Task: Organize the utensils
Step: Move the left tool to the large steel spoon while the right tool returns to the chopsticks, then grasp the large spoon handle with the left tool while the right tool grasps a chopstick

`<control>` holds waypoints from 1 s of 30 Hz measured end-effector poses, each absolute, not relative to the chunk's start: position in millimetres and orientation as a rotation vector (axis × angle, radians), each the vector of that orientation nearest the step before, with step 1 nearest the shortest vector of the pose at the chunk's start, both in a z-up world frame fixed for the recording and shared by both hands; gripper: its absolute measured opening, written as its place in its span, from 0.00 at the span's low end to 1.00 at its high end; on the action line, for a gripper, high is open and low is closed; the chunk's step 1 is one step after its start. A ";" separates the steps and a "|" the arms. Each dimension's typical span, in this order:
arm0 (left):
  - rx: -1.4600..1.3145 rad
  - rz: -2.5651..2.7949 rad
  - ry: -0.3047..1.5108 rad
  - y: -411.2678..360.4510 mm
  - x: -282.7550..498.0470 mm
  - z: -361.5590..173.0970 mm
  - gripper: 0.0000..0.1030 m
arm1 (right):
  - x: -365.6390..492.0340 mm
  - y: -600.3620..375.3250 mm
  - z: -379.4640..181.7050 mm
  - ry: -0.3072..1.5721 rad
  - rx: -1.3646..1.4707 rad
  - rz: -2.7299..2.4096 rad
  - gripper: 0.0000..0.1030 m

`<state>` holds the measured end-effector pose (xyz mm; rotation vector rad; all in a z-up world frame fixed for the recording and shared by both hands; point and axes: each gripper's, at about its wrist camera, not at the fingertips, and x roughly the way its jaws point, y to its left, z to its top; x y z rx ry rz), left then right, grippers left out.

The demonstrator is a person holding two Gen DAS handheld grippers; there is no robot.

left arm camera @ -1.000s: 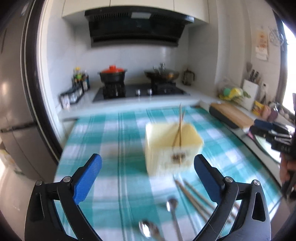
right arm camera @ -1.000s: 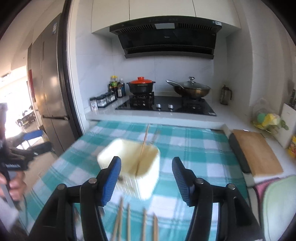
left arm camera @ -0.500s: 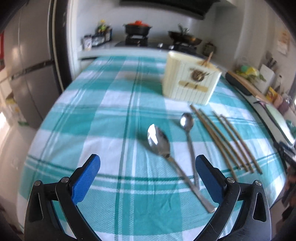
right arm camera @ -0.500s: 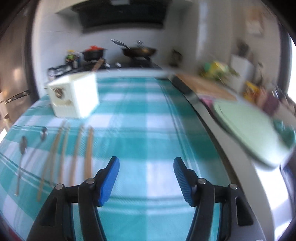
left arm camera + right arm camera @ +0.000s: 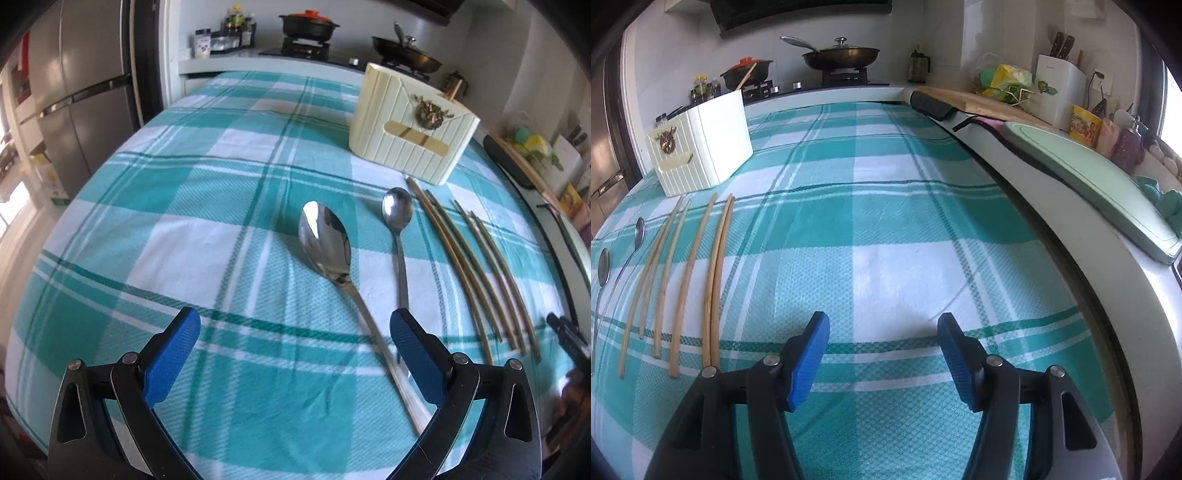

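A cream utensil holder [image 5: 410, 133] stands on the teal checked tablecloth [image 5: 207, 192] with a chopstick end sticking out of it. In front of it lie a large spoon [image 5: 327, 245], a small spoon [image 5: 398, 218] and several wooden chopsticks [image 5: 476, 258]. My left gripper [image 5: 295, 354] is open and empty, low over the cloth, with the large spoon's handle running between its fingers. My right gripper [image 5: 882, 354] is open and empty over bare cloth, to the right of the chopsticks [image 5: 687, 273]. The holder [image 5: 701, 147] and spoons [image 5: 620, 251] show at its far left.
A counter edge with a pale green board [image 5: 1097, 184] and a wooden board [image 5: 979, 99] runs along the right. Behind are a stove with a wok [image 5: 842, 55] and a red-lidded pot [image 5: 308, 24], and a knife block [image 5: 1056, 85]. A fridge [image 5: 74, 85] stands at the left.
Both grippers dropped from above the holder to low over the cloth near the front edge. The left one closed in on the spoons; the right one swung right of the chopsticks.
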<state>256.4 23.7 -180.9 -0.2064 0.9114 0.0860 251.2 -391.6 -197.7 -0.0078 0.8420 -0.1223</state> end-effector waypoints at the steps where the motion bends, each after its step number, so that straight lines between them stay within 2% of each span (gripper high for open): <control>1: -0.211 0.097 0.915 21.4 260.9 -182.3 0.99 | 251.6 -391.1 -198.4 0.842 -0.003 -0.125 0.60; 10: -0.186 0.192 0.949 2.9 289.2 -204.2 0.99 | 248.4 -395.8 -198.3 0.834 0.034 -0.135 0.60; 23: -0.078 0.161 0.998 4.5 284.0 -209.7 0.99 | 253.5 -392.0 -198.9 0.858 0.018 -0.121 0.60; 30: -0.044 0.122 1.049 20.0 277.2 -207.8 1.00 | 262.6 -367.7 -179.6 0.885 0.052 0.057 0.60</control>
